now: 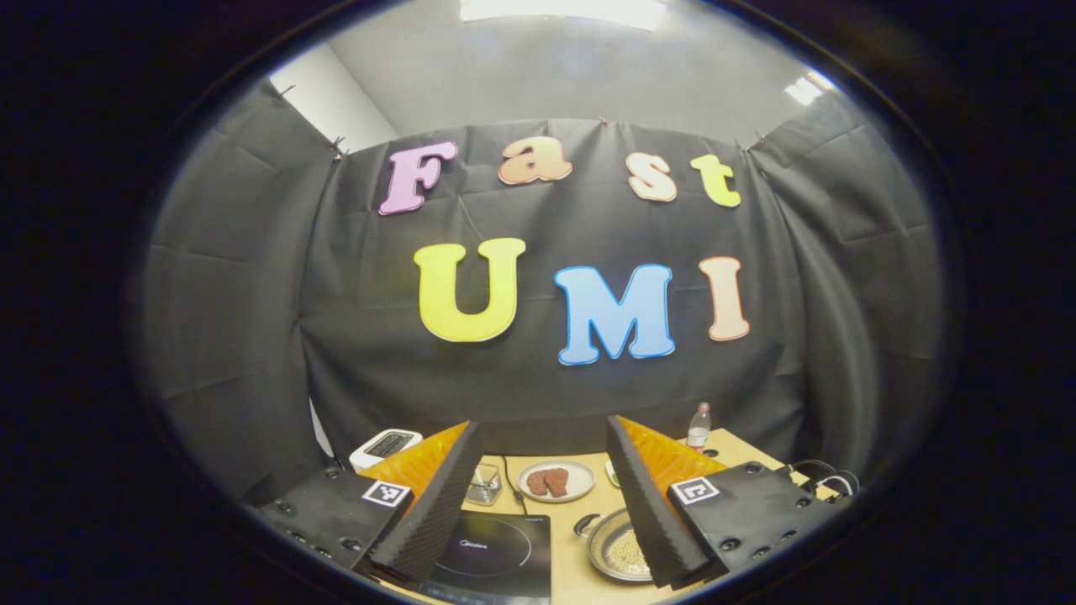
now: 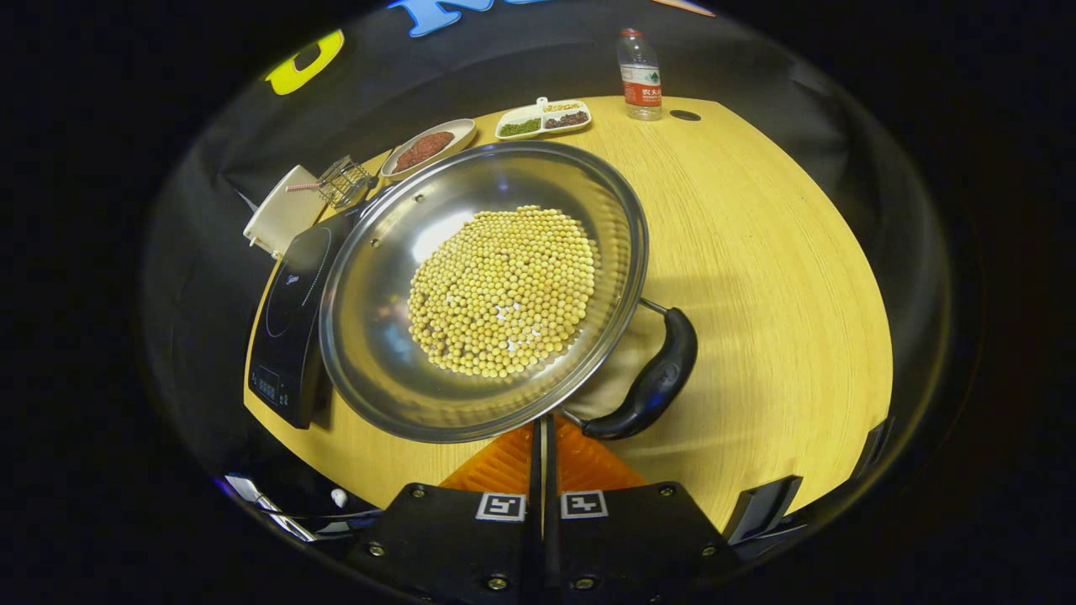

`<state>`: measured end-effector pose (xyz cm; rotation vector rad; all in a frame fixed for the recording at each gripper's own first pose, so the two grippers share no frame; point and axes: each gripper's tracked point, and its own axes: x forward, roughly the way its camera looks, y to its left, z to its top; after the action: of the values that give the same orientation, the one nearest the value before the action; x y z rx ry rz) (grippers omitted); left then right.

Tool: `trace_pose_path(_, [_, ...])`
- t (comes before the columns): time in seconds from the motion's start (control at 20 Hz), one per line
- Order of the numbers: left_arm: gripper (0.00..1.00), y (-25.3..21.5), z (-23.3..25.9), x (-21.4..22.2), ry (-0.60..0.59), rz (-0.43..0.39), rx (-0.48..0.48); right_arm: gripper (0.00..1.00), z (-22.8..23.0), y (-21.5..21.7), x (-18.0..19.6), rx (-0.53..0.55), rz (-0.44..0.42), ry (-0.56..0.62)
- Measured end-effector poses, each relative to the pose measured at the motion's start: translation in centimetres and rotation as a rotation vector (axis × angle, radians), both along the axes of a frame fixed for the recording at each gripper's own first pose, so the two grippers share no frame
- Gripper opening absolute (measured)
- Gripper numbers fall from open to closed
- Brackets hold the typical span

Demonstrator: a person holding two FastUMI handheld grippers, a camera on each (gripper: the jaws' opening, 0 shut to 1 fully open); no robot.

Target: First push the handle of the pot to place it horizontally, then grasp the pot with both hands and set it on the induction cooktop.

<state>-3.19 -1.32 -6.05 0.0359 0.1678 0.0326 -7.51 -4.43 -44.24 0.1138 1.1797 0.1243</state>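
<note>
The steel pot (image 2: 378, 353) holding yellow beans (image 2: 503, 290) sits on the wooden table (image 2: 756, 252), just right of the black induction cooktop (image 2: 290, 315). Its black loop handle (image 2: 656, 378) sticks out on the near right side. My right gripper (image 2: 544, 428) is shut, its tips together at the pot's near rim beside the handle's lower end, with nothing seen between them. My left gripper (image 1: 543, 422) is open and held high, facing the wall, with the cooktop (image 1: 492, 550) and the pot (image 1: 612, 550) low between its fingers.
At the table's back stand a plate of brown food (image 2: 427, 147), a divided dish (image 2: 542, 119), a water bottle (image 2: 640, 63), a wire basket (image 2: 346, 181) and a white appliance (image 2: 282, 212). Bare tabletop lies right of the pot.
</note>
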Motion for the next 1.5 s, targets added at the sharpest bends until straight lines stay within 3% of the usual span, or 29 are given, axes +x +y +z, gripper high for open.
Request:
trace_pose_path(0.75, [0.97,-2.4,0.1,-1.3,0.021,0.054,0.029,0.04,0.2,-5.6,4.6,-0.124,0.059,-0.05])
trace_pose_path(1.5, [0.95,-7.3,0.2,-1.6,0.043,0.091,0.03,0.04,-0.2,-8.7,9.8,-0.138,0.113,-0.084])
